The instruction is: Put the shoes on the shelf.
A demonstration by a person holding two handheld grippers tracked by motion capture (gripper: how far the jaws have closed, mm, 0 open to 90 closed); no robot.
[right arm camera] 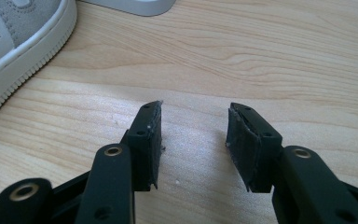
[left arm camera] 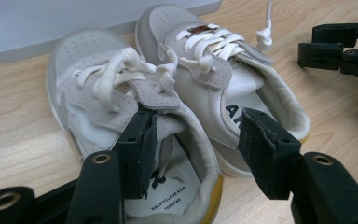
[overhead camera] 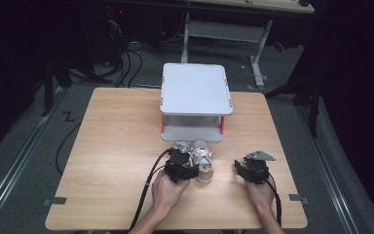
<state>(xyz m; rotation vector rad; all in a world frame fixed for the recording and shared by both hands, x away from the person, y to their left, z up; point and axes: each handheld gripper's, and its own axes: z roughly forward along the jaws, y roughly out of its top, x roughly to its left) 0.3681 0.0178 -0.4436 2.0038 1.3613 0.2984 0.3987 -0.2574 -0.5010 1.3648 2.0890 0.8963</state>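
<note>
Black jaws of my left gripper [left arm camera: 193, 149] straddle the inner wall of the near shoe [left arm camera: 135, 140].

One finger [left arm camera: 142, 151] sits inside its opening, the other between the pair; I can't tell whether the pads press yet. Just beyond lie the second shoe [left arm camera: 223, 88] and the grey shelf [overhead camera: 196, 100]. My right gripper [right arm camera: 193, 144] hovers open over bare table [right arm camera: 261, 56]. Next, I judge: clamp, then lift.

Bright, sharp tabletop; dark, dim surroundings
</note>
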